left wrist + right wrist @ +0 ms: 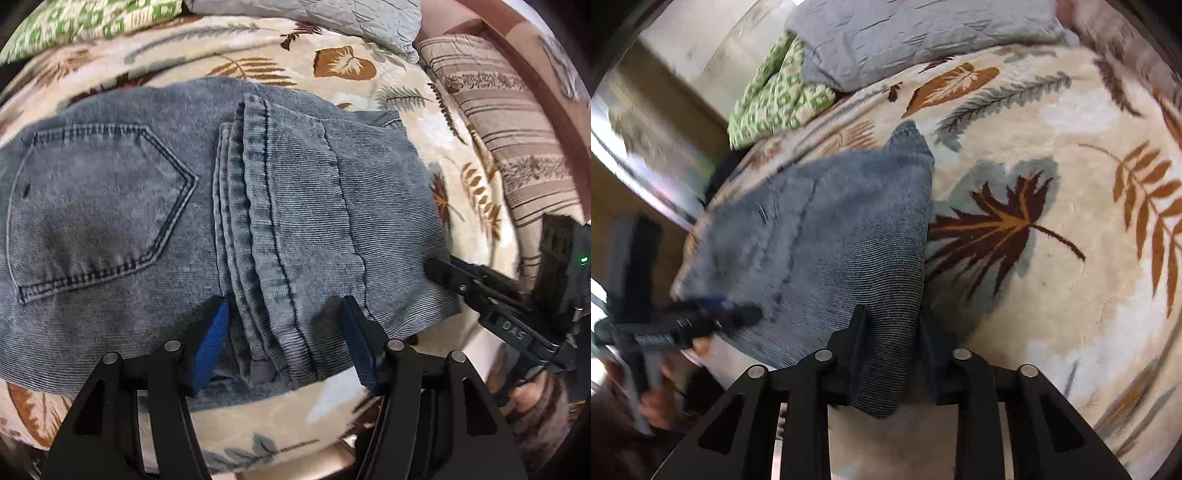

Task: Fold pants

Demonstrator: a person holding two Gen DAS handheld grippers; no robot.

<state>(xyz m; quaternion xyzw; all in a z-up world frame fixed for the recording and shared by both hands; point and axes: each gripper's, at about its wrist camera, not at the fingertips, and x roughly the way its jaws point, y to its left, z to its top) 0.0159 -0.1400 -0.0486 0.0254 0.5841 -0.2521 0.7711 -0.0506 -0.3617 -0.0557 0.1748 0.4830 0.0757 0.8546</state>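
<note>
The grey jeans lay folded on the leaf-print bedspread, long axis running from nine to three o'clock in the left wrist view, hems stacked mid-length. The left claw hung open astride the hem edge. The right claw gripped the folded end.

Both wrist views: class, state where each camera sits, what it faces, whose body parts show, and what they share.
Left wrist: on the left hand-held gripper, looking down at folded jeans; its jaws straddle the hems.
Right wrist: on the right hand-held gripper, looking down; its jaws straddle the fold.
Shared: jeans, leaf-print blanket, grey pillow, each other's gripper.
</note>
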